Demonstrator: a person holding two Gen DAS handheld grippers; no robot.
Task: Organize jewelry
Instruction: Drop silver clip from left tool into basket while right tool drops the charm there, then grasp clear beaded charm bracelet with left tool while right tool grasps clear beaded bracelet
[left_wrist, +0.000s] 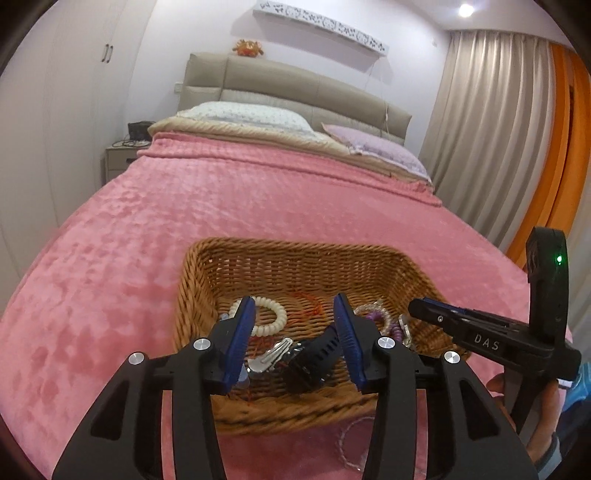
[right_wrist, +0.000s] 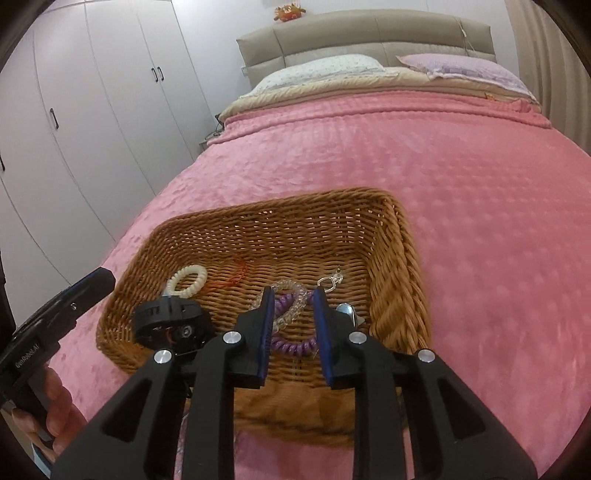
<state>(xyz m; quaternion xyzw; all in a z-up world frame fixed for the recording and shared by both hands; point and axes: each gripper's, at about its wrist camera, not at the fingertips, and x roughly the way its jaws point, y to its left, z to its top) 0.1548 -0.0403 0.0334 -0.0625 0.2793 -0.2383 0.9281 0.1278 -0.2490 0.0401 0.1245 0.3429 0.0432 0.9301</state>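
A wicker basket (left_wrist: 207, 266) (right_wrist: 402, 258) sits on the pink bedspread. In it lie a cream coil band (left_wrist: 275, 317) (right_wrist: 186, 282), a black watch (left_wrist: 317, 354) (right_wrist: 166, 317), a silver hair clip (left_wrist: 271, 354), a purple coil band (right_wrist: 291, 345), a clear coil band (right_wrist: 295, 301) and a silver earring (right_wrist: 330, 280). My left gripper (left_wrist: 293, 314) is open and empty above the basket's near part. My right gripper (right_wrist: 293, 299) is open and empty above the purple band. A clear bead bracelet (left_wrist: 349, 443) lies on the bedspread in front of the basket.
The pink bedspread (left_wrist: 221, 199) stretches away to two pillows (left_wrist: 251, 114) and a padded headboard (left_wrist: 295, 85). A nightstand (left_wrist: 120, 158) stands at the left. White wardrobes (right_wrist: 92, 110) line the left wall, curtains (left_wrist: 491, 110) the right.
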